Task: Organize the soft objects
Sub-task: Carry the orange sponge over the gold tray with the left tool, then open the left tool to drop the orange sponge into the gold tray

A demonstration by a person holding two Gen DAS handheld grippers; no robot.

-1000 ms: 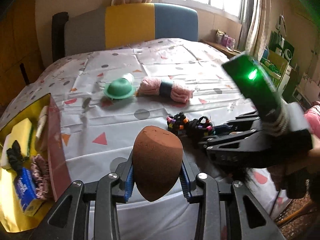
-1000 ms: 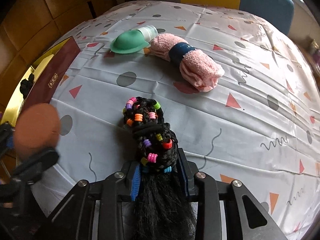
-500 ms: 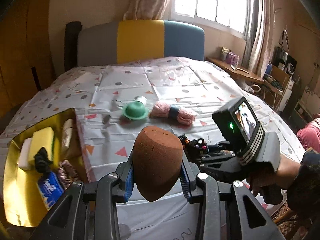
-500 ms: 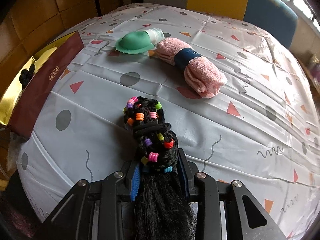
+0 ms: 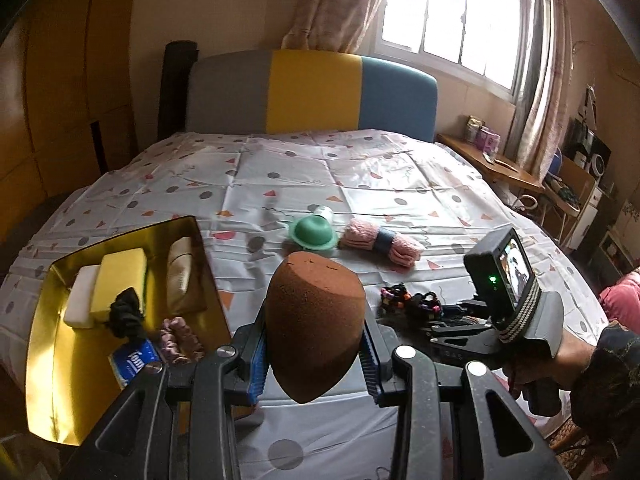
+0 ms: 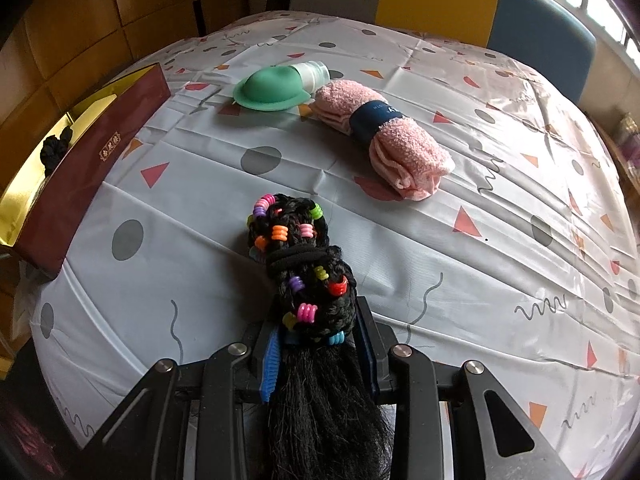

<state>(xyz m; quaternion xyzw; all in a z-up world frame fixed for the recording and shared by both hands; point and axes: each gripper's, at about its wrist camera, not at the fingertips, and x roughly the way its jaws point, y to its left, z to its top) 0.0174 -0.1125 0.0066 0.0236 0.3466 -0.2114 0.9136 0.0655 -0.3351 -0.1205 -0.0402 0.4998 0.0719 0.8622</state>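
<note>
While the left gripper (image 5: pixel 314 344) clamps a brown sponge (image 5: pixel 314 320) between its fingers, the right gripper (image 6: pixel 320 344) pinches a beaded black hairpiece (image 6: pixel 304 276), its braided end lying ahead on the bedsheet (image 6: pixel 460 280).

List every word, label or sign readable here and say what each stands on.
Blue packet in the gold box: white script, too blurred to read.
Box's maroon wall: gold characters, too small to read.
Navy band on the pink towel: faint lettering, illegible.

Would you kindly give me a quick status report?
Left gripper shut on brown sponge. Right gripper shut on beaded black braid. Gold box open; nothing in the way.
</note>
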